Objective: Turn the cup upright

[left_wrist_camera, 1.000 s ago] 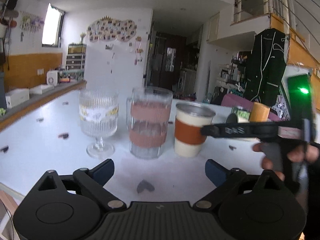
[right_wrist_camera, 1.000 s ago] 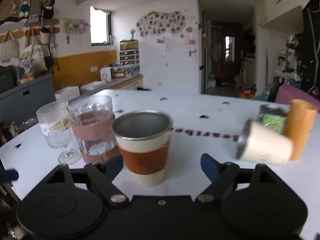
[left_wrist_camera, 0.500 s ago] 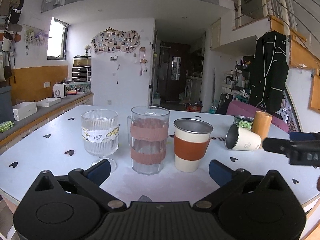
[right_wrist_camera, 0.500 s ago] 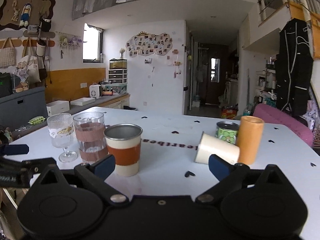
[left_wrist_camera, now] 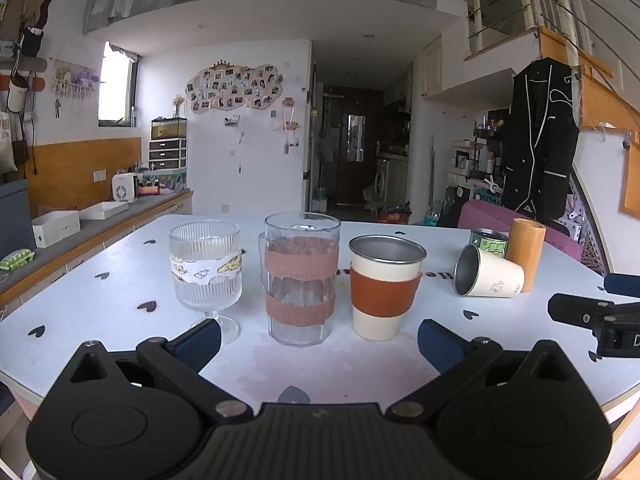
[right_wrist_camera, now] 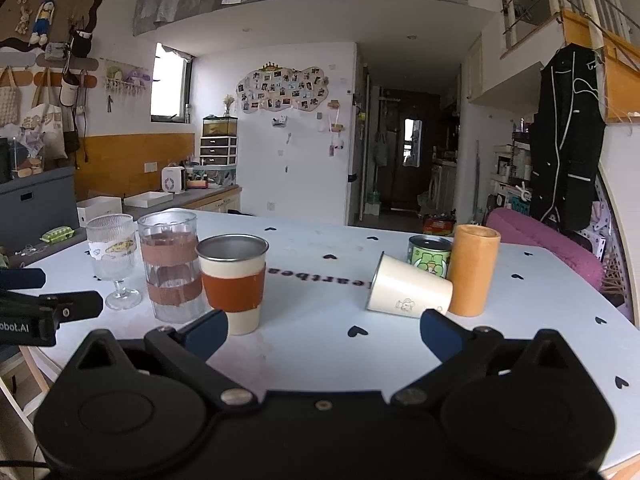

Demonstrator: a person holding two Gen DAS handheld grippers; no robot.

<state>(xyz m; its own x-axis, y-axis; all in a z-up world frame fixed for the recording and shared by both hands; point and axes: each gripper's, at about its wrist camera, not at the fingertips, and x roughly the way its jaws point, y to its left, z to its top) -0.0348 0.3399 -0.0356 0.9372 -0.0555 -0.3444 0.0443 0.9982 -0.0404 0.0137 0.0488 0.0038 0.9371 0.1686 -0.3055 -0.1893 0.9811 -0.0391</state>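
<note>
Cream cup [right_wrist_camera: 408, 292] lies on its side against orange tumbler [right_wrist_camera: 473, 270].

Left claw [left_wrist_camera: 318, 338] and right claw [right_wrist_camera: 324, 330], side by side, both spread wide, empty.

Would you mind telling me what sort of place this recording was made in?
Most likely a lived-in home, an open kitchen-dining room. A white table with heart stickers holds drinking cups, a photo collage hangs on the wall, and a black jacket hangs below a loft railing.
</note>
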